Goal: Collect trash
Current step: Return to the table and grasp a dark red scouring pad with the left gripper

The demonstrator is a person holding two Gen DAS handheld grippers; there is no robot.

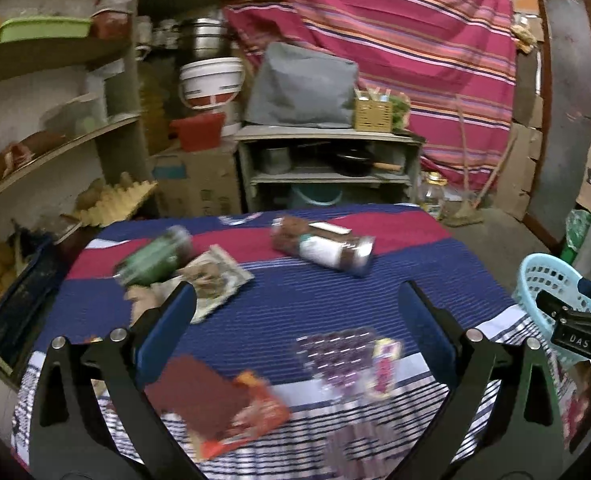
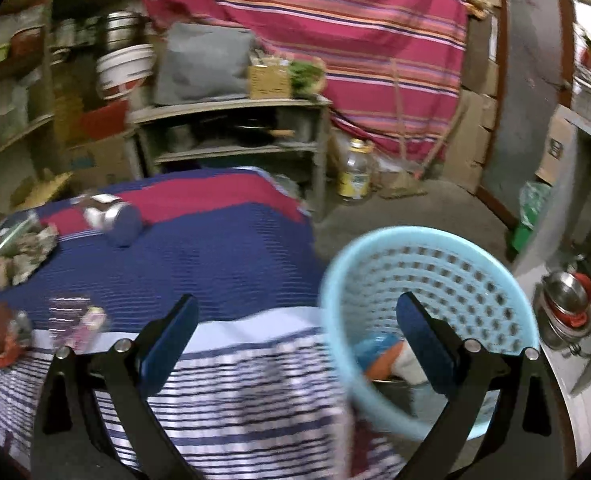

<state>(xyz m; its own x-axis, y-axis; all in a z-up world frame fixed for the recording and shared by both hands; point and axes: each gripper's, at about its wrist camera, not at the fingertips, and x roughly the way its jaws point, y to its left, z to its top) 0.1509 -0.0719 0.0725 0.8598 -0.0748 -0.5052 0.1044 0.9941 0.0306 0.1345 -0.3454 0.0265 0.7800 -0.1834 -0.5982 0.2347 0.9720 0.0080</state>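
Trash is scattered on the striped tablecloth (image 1: 287,312): orange-red snack wrapper (image 1: 239,412) lower centre-left of the left wrist view, clear purple-print wrapper (image 1: 347,356) just right of it, brown-labelled can (image 1: 327,250) lying on its side centre frame, green bottle (image 1: 155,260) on its side at left touching a crumpled printed wrapper (image 1: 215,280). All motion-blurred.

Left gripper (image 1: 295,312) hovers over the cloth, jaws spread wide, nothing between them.

Light blue perforated basket (image 2: 427,320) sits lower right of the right wrist view, just beside the table edge, with a blue and orange item (image 2: 379,356) inside at the bottom. Right gripper (image 2: 297,320) has jaws apart and empty, one finger in front of the basket opening, the other over the cloth.

Behind: grey shelf unit (image 1: 327,168), pink striped curtain (image 1: 395,40).
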